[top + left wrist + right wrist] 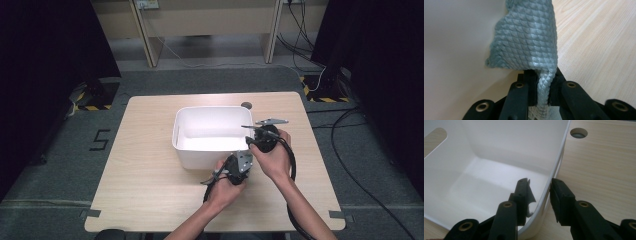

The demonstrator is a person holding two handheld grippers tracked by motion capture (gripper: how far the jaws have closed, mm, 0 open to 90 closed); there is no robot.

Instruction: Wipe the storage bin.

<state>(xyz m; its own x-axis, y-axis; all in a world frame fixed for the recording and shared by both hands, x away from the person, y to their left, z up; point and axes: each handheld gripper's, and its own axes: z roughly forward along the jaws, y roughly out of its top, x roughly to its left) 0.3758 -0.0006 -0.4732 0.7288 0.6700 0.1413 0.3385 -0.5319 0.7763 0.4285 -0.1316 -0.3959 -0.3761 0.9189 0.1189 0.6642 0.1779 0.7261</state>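
A white plastic bin [200, 150] stands in the middle of the wooden table [150, 175]. My left gripper [541, 82] is shut on a fold of grey quilted cloth [526, 37], which rises above the jaws just outside the bin's front wall [454, 50]. In the high view the left gripper [235, 167] sits at the bin's near right corner. My right gripper [539, 182] is open and straddles the bin's right wall [499, 145], one jaw inside and one outside. From above, the right gripper [252, 137] is beside that wall.
A round cable hole [246, 105] lies in the table behind the bin, also seen in the right gripper view as the cable hole [578, 132]. A handle slot [435, 137] cuts the bin's far wall. Bare tabletop stretches left and right of the bin.
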